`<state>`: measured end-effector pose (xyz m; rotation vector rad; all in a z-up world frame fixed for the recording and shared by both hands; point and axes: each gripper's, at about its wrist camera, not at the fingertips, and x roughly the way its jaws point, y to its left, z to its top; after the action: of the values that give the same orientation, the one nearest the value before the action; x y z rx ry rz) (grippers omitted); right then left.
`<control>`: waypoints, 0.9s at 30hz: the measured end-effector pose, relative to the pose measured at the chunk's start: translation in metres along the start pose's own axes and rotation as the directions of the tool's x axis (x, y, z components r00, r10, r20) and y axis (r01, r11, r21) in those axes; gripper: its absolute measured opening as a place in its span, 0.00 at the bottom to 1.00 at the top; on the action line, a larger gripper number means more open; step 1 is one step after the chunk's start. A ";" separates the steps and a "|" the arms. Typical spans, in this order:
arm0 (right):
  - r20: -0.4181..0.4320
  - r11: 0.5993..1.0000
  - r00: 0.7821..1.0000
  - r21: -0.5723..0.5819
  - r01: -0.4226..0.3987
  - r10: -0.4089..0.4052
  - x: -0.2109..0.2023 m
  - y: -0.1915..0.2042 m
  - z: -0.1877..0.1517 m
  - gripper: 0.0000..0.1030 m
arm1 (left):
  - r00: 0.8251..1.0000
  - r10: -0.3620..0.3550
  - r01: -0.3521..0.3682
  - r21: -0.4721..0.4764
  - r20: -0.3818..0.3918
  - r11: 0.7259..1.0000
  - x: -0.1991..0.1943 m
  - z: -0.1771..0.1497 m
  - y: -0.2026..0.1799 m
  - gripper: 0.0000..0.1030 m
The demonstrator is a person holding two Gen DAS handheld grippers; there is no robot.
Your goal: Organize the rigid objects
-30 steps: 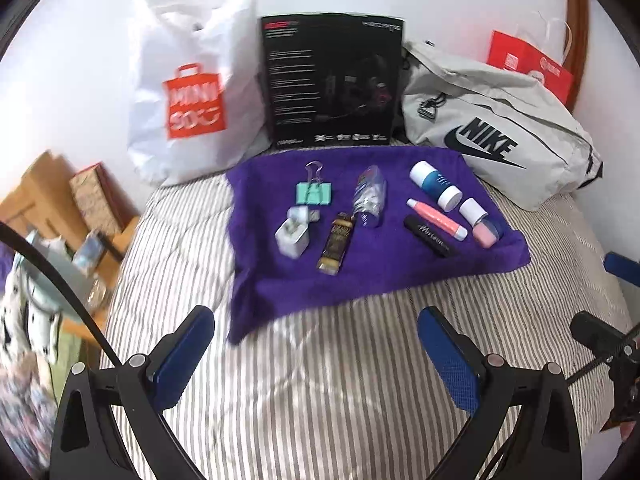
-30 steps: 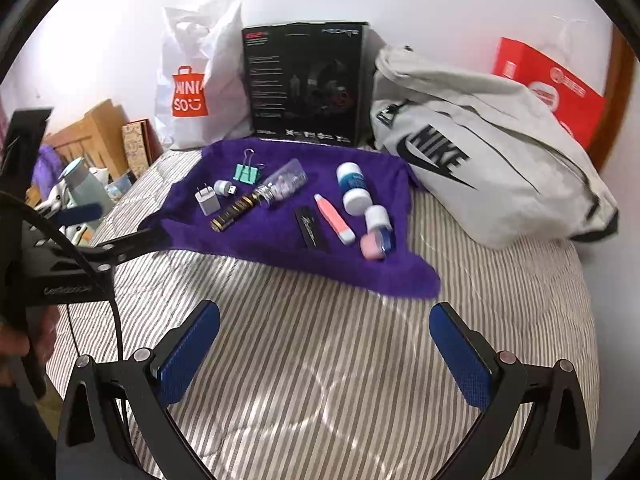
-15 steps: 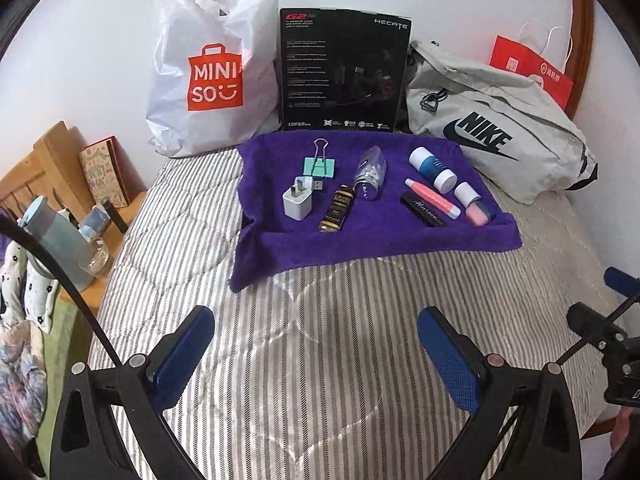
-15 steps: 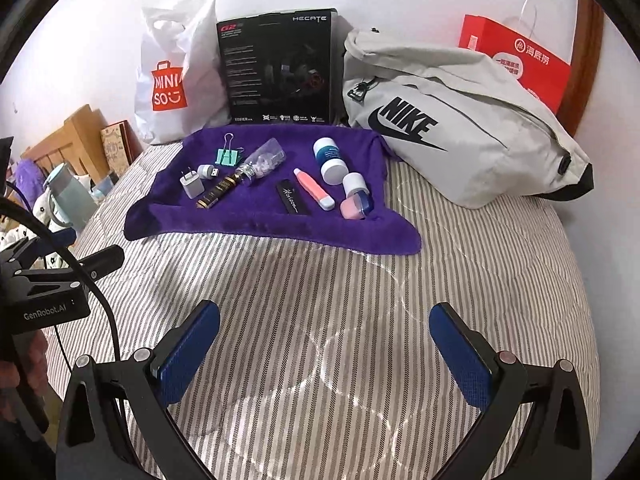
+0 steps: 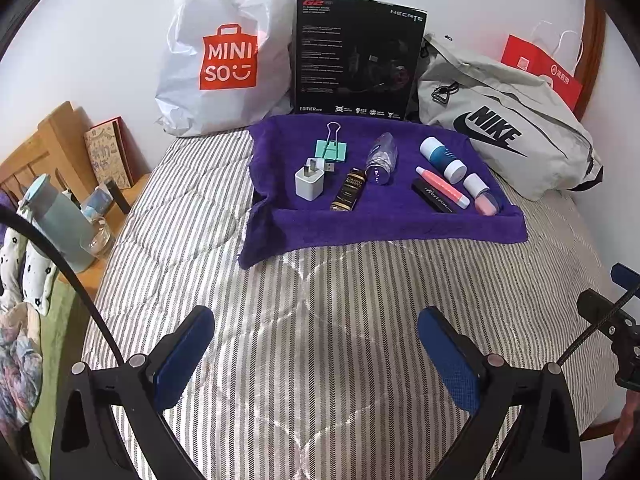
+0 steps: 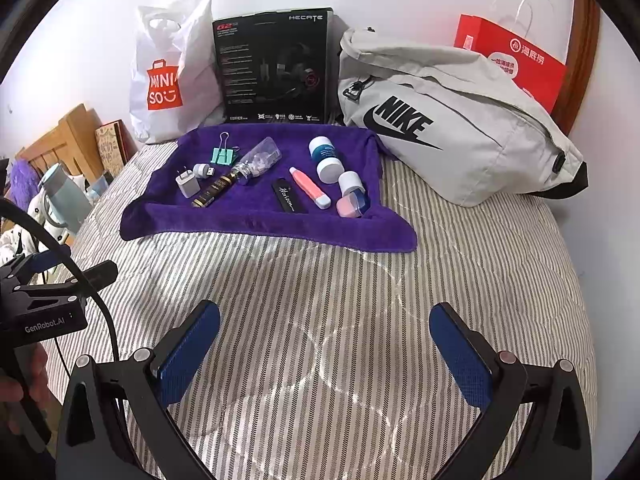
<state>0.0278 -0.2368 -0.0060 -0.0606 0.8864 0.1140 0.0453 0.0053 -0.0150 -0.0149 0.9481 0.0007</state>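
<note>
While both grippers hover over the striped bedcover (image 5: 320, 320), the left gripper (image 5: 316, 348) and right gripper (image 6: 324, 344) stand wide and empty. Small items, among them a white charger (image 5: 309, 183) and pink tube (image 6: 310, 188), lie on the purple towel (image 6: 256, 220). Advisable approach: descend vertically, straddle one item, avoid neighbours.

Setting: a home bedroom, as we read it. We list a bed (image 5: 360, 320) under a grey-striped quilt; a wooden headboard (image 5: 44, 140) at its side; a white wall behind. Along that wall we note a Miniso shopping bag (image 5: 224, 52), a black headset box (image 5: 356, 56), a grey Nike bag (image 5: 508, 136) and a red paper bag (image 5: 540, 68). A purple towel (image 5: 380, 220) lies on the quilt, carrying small toiletries.
</note>
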 end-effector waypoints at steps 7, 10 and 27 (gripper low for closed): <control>0.000 1.000 1.000 -0.001 -0.002 0.002 -0.001 0.003 0.000 1.00 | 1.000 -0.003 0.003 -0.006 -0.001 1.000 0.000 -0.002 0.001 1.00; -0.002 1.000 1.000 -0.003 0.001 -0.001 0.000 0.004 -0.001 1.00 | 1.000 -0.003 0.003 -0.006 -0.003 1.000 0.000 -0.002 0.001 1.00; -0.015 1.000 1.000 0.002 0.006 -0.006 0.002 0.003 -0.001 1.00 | 1.000 0.000 0.000 -0.009 -0.016 1.000 0.002 -0.003 0.002 1.00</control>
<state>0.0278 -0.2336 -0.0084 -0.0621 0.9010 0.1073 0.0439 0.0077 -0.0189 -0.0232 0.9638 0.0043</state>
